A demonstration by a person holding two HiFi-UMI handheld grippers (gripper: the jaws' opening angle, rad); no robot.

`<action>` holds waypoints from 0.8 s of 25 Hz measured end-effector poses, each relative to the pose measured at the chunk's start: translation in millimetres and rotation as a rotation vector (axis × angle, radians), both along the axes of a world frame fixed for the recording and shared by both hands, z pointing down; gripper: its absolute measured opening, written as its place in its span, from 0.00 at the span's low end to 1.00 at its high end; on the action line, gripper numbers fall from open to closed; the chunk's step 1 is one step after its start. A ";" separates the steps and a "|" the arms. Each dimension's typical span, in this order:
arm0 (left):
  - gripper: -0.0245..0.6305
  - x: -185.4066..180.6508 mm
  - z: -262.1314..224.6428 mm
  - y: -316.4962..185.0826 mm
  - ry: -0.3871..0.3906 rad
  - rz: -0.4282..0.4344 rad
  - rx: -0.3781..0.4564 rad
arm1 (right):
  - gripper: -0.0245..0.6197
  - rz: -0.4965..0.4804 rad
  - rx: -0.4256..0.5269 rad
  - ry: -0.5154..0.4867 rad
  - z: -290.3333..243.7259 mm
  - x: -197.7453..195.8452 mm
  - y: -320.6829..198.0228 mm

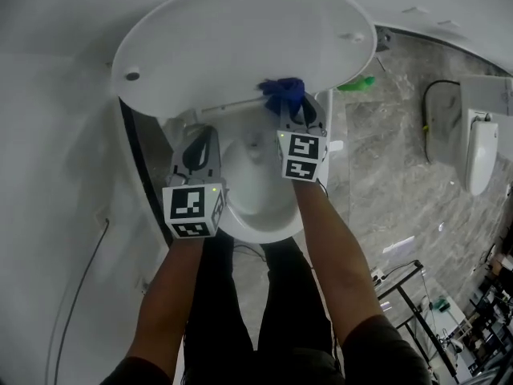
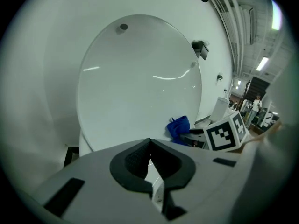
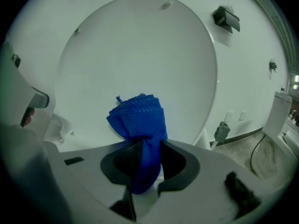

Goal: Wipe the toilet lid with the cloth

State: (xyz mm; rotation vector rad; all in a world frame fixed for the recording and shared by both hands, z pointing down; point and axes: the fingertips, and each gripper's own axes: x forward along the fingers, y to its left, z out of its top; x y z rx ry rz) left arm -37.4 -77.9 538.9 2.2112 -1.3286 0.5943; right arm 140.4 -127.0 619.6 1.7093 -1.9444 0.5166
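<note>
- left claw [image 2: 149,146]: clenched on nothing, pads together, hovering over the left rim of the white ceramic toilet bowl [image 1: 255,195]; probably kept spare, clear of the wiping path
- raised white oval plastic toilet lid [image 1: 240,46]: stands open against the wall with its underside facing both claws, so it can be reached head-on
- bunched blue microfibre cloth [image 3: 139,118]: at the lid's lower edge near the hinge; touching it or just short of it, can't tell; the wad sticks out past the tips so fabric, not plastic, meets the lid
- right claw [image 3: 147,150]: grasping the cloth's tail, 1 end hanging below the pads
- judgement: the wipe looks about to begin, low on the lid
- far right: grey marble-look floor [image 1: 385,175], 2nd white toilet [image 1: 479,155], well apart
</note>
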 end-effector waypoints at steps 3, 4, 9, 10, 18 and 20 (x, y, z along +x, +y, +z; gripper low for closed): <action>0.05 10.0 -5.0 -0.9 0.013 0.017 0.009 | 0.19 0.045 -0.019 0.025 3.7 21.8 5.5; 0.05 10.9 -8.0 -1.6 0.015 0.020 0.016 | 0.19 0.059 -0.029 0.031 5.4 26.6 7.9; 0.05 2.4 -37.0 -7.1 -0.016 0.024 0.094 | 0.19 0.068 0.009 -0.044 -12.3 32.5 17.5; 0.05 -1.7 -44.5 -8.8 -0.029 0.024 0.116 | 0.19 0.041 0.051 -0.069 -25.2 28.5 19.2; 0.06 -54.3 -134.8 -28.3 -0.151 -0.008 0.312 | 0.19 0.013 0.215 -0.209 -114.4 -4.8 57.3; 0.07 -63.6 -164.6 -39.9 -0.170 0.006 0.355 | 0.19 0.006 0.226 -0.241 -129.9 -15.1 67.6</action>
